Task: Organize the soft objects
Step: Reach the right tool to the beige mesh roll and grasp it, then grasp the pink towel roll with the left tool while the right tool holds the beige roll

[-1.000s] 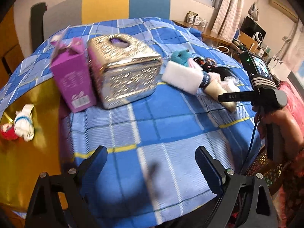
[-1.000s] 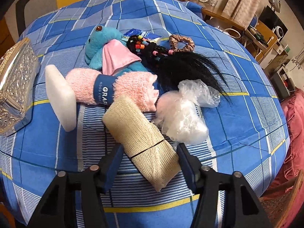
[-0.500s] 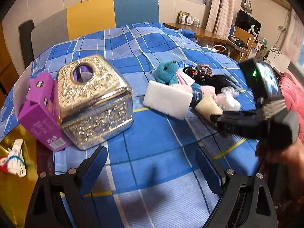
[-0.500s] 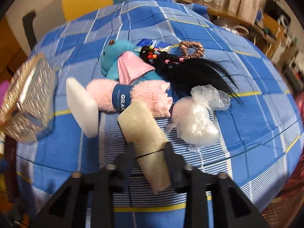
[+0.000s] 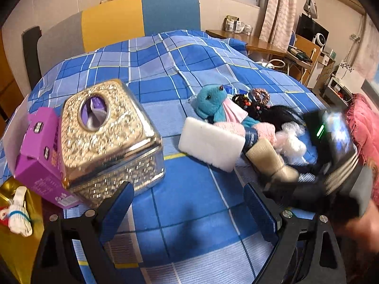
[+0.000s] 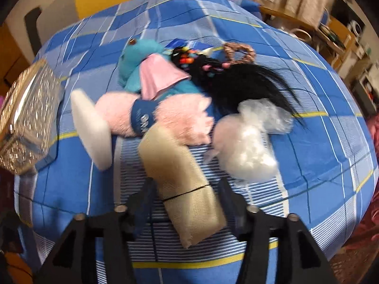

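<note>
Beige bandage roll (image 6: 182,177) lies on the blue plaid tablecloth (image 6: 308,156), touching the pink towel roll (image 6: 165,120). Right gripper (image 6: 187,198) straddles it, fingers narrow; contact blurred, cannot tell. Left gripper (image 5: 189,206) wide, empty, near gold tissue box (image 5: 106,137).

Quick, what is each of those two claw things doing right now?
Left gripper: open, holding nothing.
Right gripper: jaws closed on the beige cloth roll.
</note>
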Demonstrator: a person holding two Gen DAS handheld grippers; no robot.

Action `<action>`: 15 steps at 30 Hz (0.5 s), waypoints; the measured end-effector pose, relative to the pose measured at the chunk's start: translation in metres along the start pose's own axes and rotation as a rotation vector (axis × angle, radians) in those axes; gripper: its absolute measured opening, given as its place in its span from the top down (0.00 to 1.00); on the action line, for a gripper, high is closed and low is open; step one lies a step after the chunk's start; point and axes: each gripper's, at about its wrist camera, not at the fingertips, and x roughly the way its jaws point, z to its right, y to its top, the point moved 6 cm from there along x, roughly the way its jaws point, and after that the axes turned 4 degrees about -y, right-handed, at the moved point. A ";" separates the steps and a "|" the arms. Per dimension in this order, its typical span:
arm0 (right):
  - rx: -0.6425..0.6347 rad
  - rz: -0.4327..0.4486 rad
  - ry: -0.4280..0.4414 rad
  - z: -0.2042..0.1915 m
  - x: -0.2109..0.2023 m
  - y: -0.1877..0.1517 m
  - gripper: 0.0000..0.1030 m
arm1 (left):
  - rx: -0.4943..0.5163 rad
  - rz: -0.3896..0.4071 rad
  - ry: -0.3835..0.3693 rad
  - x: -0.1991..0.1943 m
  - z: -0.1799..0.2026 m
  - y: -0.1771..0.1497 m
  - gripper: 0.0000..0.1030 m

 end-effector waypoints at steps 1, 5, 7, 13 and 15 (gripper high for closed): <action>-0.033 -0.027 -0.017 -0.005 0.006 -0.004 0.40 | 0.003 0.001 0.002 0.001 0.001 0.003 0.09; -0.070 -0.009 -0.041 -0.010 0.003 -0.003 0.51 | 0.032 0.006 -0.007 0.007 0.011 0.017 0.09; -0.029 0.005 -0.011 -0.007 -0.001 -0.001 0.53 | 0.056 0.002 -0.012 0.013 0.016 0.026 0.09; 0.274 0.218 0.142 0.044 -0.045 0.017 0.57 | 0.105 0.002 0.000 0.033 0.026 0.060 0.06; 0.384 0.292 0.186 0.066 -0.058 0.021 0.57 | 0.128 -0.002 0.003 0.043 0.035 0.074 0.06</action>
